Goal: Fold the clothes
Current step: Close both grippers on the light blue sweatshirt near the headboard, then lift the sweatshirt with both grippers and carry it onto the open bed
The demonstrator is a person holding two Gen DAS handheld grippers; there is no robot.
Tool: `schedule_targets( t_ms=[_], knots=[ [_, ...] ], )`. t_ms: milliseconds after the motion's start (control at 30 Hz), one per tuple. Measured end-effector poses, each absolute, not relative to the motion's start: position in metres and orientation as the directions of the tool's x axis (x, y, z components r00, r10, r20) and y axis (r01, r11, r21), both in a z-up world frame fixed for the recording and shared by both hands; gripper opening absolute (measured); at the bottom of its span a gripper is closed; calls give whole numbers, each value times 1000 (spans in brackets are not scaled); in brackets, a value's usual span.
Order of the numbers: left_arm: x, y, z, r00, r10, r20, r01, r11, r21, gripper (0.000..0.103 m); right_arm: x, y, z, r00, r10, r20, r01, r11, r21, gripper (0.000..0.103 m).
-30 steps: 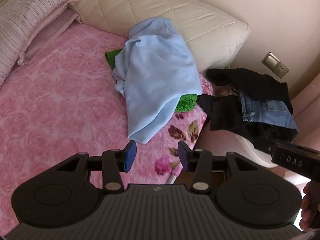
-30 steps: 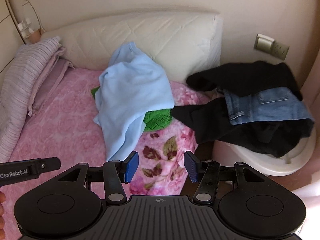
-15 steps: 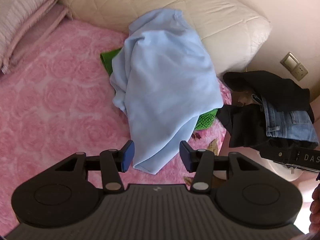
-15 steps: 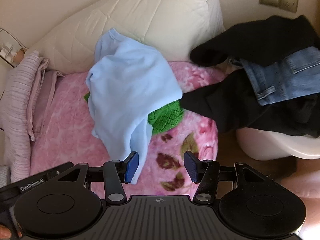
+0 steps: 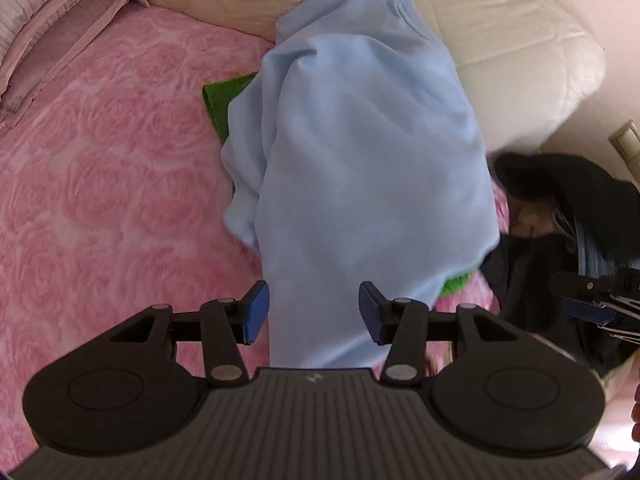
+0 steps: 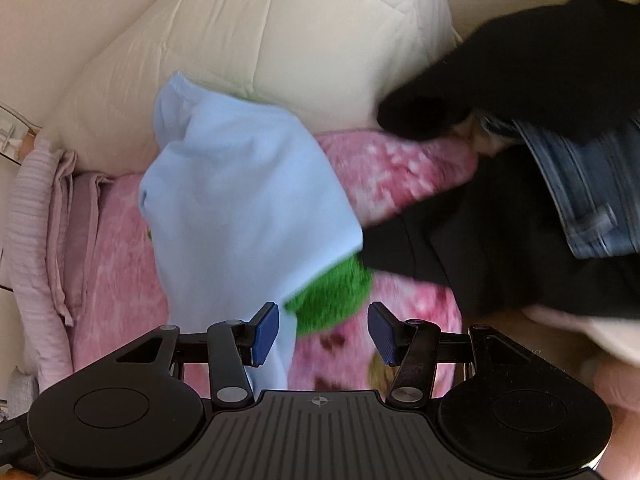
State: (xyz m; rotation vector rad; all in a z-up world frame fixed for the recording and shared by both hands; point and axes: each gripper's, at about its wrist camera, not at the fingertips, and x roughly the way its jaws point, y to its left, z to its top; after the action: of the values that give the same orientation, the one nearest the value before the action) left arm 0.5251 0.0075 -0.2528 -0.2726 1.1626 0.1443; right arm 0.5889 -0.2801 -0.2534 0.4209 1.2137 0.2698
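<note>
Light blue garment (image 5: 360,168): soft, smooth knit, crumpled into a tall draped heap in the centre of your left view; its upper end leans on the headboard, its lower edge runs down between your left jaws
Green knit (image 6: 332,296): bright, nubbly weave, mostly buried under the blue garment; only a corner shows at centre-left of the left view and a blurred lobe just above your right jaws
Bed cover (image 5: 100,168): plush pink fleece with an embossed rose pattern, darker printed flowers along its right edge
Headboard (image 6: 256,40): cream, padded, diamond-quilted, curving across the top of both views
Pillows (image 5: 44,12): striped mauve fabric, stacked at upper left, cut off by the frame
Black clothing (image 6: 500,232): matte dark cloth at the right of both views, spilling off the bed edge
Jeans (image 6: 580,192): blue denim with stitched seams lying on the black cloth, smeared by motion
Left gripper (image 5: 312,312): your jaws stand wide apart; the blue garment's hem lies in the gap, pads not pressing on it
Right gripper (image 6: 322,328): your jaws are spread wide, gripping nothing; the blue hem sits just beside the left pad, contact unclear
Hard to make out: the right view's cloth edges, all motion-blurred
</note>
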Motion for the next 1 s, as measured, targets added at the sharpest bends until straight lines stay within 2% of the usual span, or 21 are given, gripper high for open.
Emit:
schedule_targets(
  t_ms=[233, 367, 433, 633, 700, 733, 767, 800, 833, 1000],
  knots=[
    [591, 11, -270, 412, -4, -911, -270, 954, -127, 45, 657, -273, -284, 329, 424, -844, -15, 896, 444, 55],
    [626, 20, -286, 424, 6, -906, -294, 947, -132, 46, 688, -272, -305, 324, 465, -824, 1, 871, 491, 71],
    [641, 27, -296, 427, 14, -904, -312, 941, -133, 46, 700, -269, -315, 320, 472, -821, 2, 867, 499, 73],
    [664, 42, -323, 424, 26, -905, -363, 921, -143, 48, 720, -260, -342, 296, 496, -816, 6, 854, 521, 74],
    [666, 42, -328, 423, 15, -906, -369, 916, -157, 46, 720, -258, -343, 302, 507, -807, -8, 848, 530, 73],
    [667, 41, -329, 428, 16, -904, -364, 918, -156, 44, 720, -257, -342, 308, 512, -802, -23, 847, 532, 56],
    [666, 39, -328, 432, 17, -902, -352, 924, -152, 33, 719, -254, -339, 314, 515, -798, -58, 849, 525, 26],
    [665, 37, -327, 435, 19, -900, -339, 930, -145, 24, 718, -249, -334, 314, 508, -802, -98, 857, 505, 13],
    [665, 36, -326, 437, 18, -899, -332, 933, -142, 9, 716, -243, -327, 322, 488, -811, -147, 872, 467, 0],
    [649, 38, -300, 483, 13, -875, -343, 923, -175, 5, 707, -229, -284, 388, 543, -744, -285, 839, 464, 0]
  ],
)
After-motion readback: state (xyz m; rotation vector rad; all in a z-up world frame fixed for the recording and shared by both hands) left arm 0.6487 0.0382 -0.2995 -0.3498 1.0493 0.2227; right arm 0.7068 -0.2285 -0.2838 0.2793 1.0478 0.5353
